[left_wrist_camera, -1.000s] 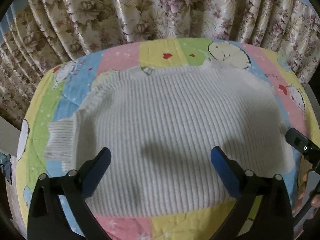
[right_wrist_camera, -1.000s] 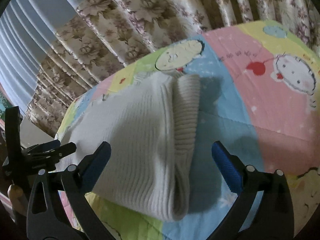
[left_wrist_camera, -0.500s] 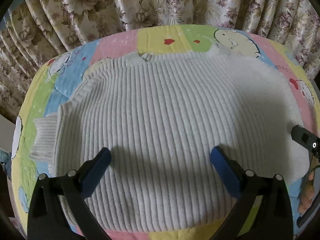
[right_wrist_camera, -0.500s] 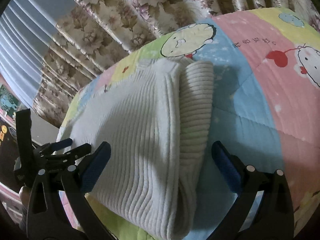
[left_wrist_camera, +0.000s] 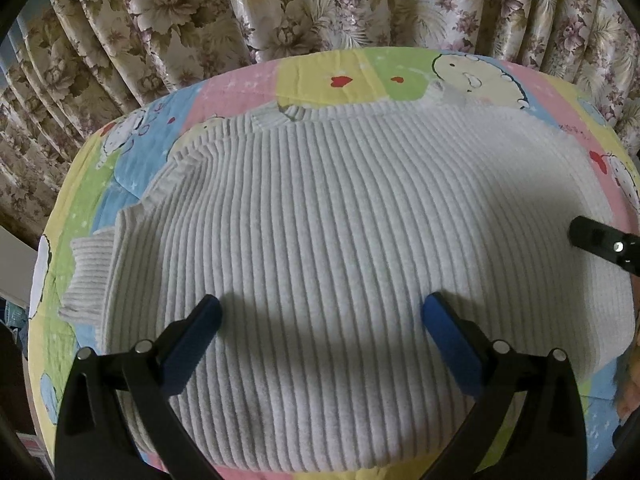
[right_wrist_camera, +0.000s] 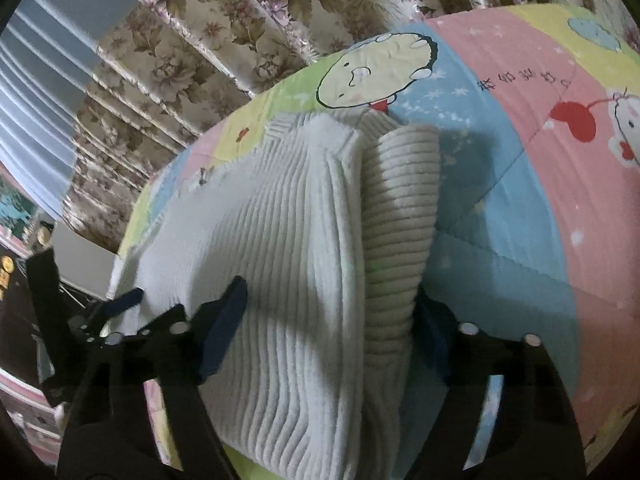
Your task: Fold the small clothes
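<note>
A floral curtain (left_wrist_camera: pixel 280 12) hangs behind a bed covered by a pastel cartoon quilt (left_wrist_camera: pixel 340 76), and the white ribbed sweater (left_wrist_camera: pixel 340 220) lies flat across the middle of that quilt, taking up most of it. One ribbed sleeve cuff (left_wrist_camera: pixel 88 276) pokes out from the sweater's left edge onto the green patch; in the right wrist view the other sleeve (right_wrist_camera: pixel 400 220) is folded in along the sweater's right edge, lying on top of the body. The left tongs (left_wrist_camera: pixel 320 320) hover over the sweater's near hem with their blue-padded fingers wide apart, gripping nothing. The right tongs (right_wrist_camera: pixel 332 320) sit at the sweater's near right edge, also spread, one finger over the knit body and the other beside the folded sleeve, straddling the fabric without clamping it.
</note>
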Action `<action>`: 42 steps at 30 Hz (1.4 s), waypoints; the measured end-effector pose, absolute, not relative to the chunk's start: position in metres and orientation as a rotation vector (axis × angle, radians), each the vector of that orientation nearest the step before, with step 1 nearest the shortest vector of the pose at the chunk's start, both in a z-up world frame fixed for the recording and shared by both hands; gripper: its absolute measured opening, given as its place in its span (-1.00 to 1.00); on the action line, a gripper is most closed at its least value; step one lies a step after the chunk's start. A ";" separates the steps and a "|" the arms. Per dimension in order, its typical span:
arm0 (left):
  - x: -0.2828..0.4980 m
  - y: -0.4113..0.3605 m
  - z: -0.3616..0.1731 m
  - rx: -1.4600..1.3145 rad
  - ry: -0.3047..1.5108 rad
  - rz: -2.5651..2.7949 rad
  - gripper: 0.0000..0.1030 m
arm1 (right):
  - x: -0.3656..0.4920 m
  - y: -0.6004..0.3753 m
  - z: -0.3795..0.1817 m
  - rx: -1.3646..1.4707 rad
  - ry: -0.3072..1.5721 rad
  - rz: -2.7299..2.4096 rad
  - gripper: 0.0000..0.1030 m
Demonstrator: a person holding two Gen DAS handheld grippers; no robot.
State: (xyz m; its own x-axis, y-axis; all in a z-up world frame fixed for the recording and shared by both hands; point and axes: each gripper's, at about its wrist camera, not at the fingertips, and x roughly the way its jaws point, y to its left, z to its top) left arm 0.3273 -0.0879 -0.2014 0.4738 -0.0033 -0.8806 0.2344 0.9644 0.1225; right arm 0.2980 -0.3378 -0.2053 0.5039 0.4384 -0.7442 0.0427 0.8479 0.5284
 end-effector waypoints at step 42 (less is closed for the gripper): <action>0.325 -0.094 -0.204 0.274 1.043 -0.117 0.97 | 0.300 -0.283 -0.164 0.278 0.981 0.050 -0.47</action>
